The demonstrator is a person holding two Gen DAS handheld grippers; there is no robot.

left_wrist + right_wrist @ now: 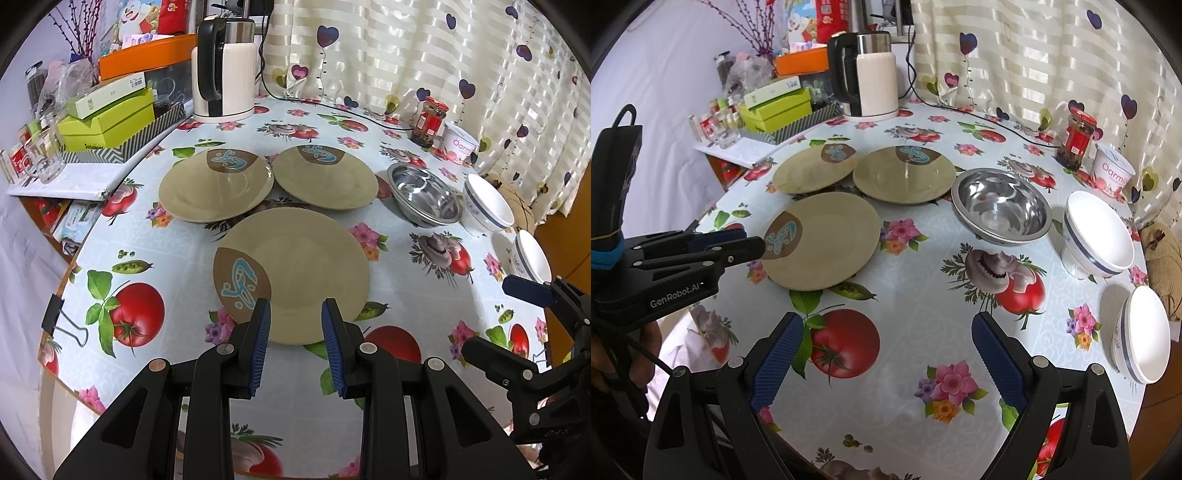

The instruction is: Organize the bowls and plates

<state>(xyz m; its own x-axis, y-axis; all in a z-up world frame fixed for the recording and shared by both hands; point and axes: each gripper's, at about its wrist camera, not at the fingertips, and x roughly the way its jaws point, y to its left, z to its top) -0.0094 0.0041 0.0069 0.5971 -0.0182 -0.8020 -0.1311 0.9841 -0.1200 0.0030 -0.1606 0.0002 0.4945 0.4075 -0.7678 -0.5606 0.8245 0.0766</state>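
Three tan plates with a brown-and-blue motif lie flat on the round table: a near plate (295,273) (823,240), a far left plate (216,184) (814,170) and a far right plate (325,177) (905,173). To their right stand a steel bowl (424,199) (1003,205) and two white bowls with blue bands, one farther (487,203) (1099,234) and one nearer (532,258) (1143,336). My left gripper (295,317) is open, hovering over the near plate's front rim with nothing held. My right gripper (888,325) is open wide above bare tablecloth.
A white electric kettle (225,70) (871,74) with a black cord stands at the back. A red-lidded jar (1076,138) and a yoghurt cup (1113,170) sit by the curtain. Boxes and glasses crowd a shelf (103,122) on the left. A binder clip (59,317) grips the table edge.
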